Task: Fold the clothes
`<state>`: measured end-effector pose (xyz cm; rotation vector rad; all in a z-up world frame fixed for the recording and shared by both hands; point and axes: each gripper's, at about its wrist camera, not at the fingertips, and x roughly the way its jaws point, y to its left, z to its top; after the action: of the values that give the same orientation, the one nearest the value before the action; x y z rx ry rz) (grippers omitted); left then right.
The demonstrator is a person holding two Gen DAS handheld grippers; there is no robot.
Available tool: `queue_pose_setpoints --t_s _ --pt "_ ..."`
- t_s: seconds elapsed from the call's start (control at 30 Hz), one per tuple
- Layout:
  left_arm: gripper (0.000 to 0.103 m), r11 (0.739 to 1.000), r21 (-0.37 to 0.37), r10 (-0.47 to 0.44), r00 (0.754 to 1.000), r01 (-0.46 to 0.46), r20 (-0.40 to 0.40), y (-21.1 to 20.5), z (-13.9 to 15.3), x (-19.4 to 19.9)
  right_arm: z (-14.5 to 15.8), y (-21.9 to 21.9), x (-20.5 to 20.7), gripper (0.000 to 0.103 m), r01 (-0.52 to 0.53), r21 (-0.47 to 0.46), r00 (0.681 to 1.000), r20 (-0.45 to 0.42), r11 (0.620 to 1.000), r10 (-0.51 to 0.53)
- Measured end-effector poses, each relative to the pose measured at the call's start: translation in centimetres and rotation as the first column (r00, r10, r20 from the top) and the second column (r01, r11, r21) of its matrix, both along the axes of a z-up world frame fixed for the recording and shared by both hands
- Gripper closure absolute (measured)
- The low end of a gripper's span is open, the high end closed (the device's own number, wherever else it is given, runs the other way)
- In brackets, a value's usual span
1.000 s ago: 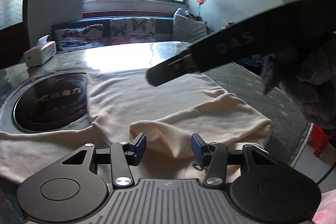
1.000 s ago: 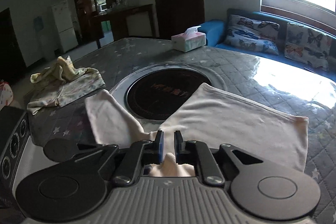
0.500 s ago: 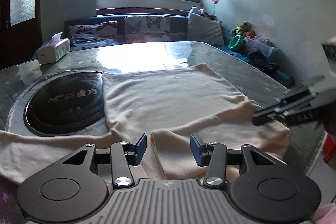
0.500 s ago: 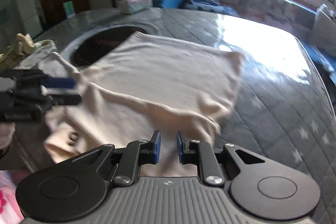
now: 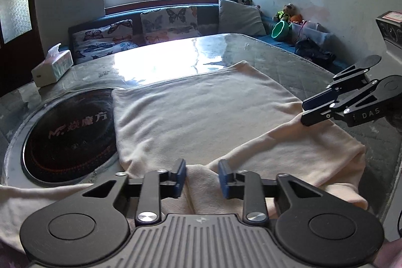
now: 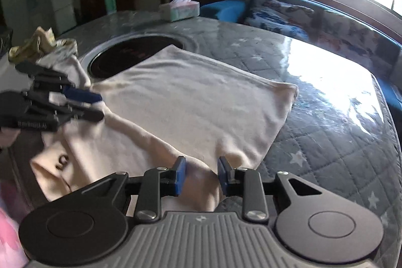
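Note:
A cream garment point(image 5: 201, 104) lies spread on the quilted table, its near part folded over into a long band. My left gripper point(image 5: 202, 177) is at the near edge with its jaws closing around a raised fold of the cloth, a gap still showing. In the right wrist view the same cream garment point(image 6: 196, 102) lies ahead and my right gripper point(image 6: 201, 176) is opening, with the folded corner lying loose between its blue pads. That right gripper point(image 5: 305, 112) also shows at the right of the left wrist view, tips at the band's edge. The left gripper point(image 6: 98, 104) appears blurred at the left.
A round black hotplate point(image 5: 67, 132) is set in the table left of the garment, partly under it. A tissue box point(image 5: 52, 67) stands at the far left. A heap of other clothes point(image 6: 42, 47) lies beyond the hotplate. A sofa with cushions point(image 5: 150, 24) runs behind the table.
My right gripper swung from over the hotplate side to the garment's right end, came down and parted its jaws from the cloth. The left jaws have narrowed around the fold.

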<state>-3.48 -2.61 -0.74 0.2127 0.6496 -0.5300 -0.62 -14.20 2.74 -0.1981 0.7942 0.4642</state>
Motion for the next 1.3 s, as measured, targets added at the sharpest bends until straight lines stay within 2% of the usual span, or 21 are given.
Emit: queue_pose_setpoints --t_s 0.03,0.07,0.13,0.27,0.4,0.47,0.6,0.73,0.93,1.17,1.3 --pt "0.091 1.000 0.009 0.009 1.000 -0.009 0.009 0.0 0.0 0.0 -0.2 0.0 0.1 0.078 -0.014 -0.006 1.000 -0.001 1.000 0.014" --pt "0.093 1.000 0.013 0.013 1.000 -0.013 0.016 -0.1 0.1 0.0 -0.4 0.0 0.2 0.088 -0.028 -0.011 1.000 -0.002 1.000 0.028" --pt "0.097 1.000 0.017 0.019 0.999 -0.019 0.029 -0.1 0.4 0.0 -0.4 0.0 0.0 0.095 -0.039 -0.025 0.999 0.007 0.999 0.040" --pt "0.098 1.000 0.009 0.016 0.998 -0.016 0.065 -0.4 1.2 0.0 0.0 -0.1 -0.7 0.098 -0.023 -0.052 0.999 0.024 0.998 0.025" --pt "0.097 1.000 0.020 0.020 0.998 -0.022 0.052 -0.8 0.7 0.6 -0.2 -0.9 -1.0 0.097 0.015 -0.041 1.000 0.028 0.999 -0.014" --pt "0.095 0.999 0.037 0.036 0.999 -0.037 0.027 -0.8 0.1 1.1 -0.5 -1.2 -1.0 0.093 0.032 -0.022 0.999 0.028 0.999 -0.032" --pt "0.092 0.996 0.041 0.074 0.997 -0.075 0.034 -0.3 0.4 0.8 -0.1 -1.2 -1.2 0.087 0.045 -0.002 0.997 0.057 0.999 -0.045" --pt "0.092 1.000 0.016 0.026 0.999 -0.027 0.047 -0.5 1.3 -0.2 0.9 -0.3 -2.1 0.086 0.011 0.011 0.997 0.073 1.000 -0.012" --pt "0.091 0.999 0.019 -0.049 0.999 0.048 0.019 -1.4 0.3 -1.7 0.5 1.5 -4.5 0.086 -0.041 0.022 0.998 0.040 0.999 0.041" --pt "0.091 0.999 0.022 -0.038 0.999 0.038 0.001 -0.8 -0.7 -2.7 -0.9 2.5 -7.2 0.085 -0.049 0.009 0.998 0.024 0.999 0.049" --pt "0.089 1.000 0.010 -0.028 1.000 0.028 0.005 -0.3 -0.2 -3.1 0.1 3.1 -6.9 0.085 -0.079 -0.001 0.996 0.035 0.997 0.079"
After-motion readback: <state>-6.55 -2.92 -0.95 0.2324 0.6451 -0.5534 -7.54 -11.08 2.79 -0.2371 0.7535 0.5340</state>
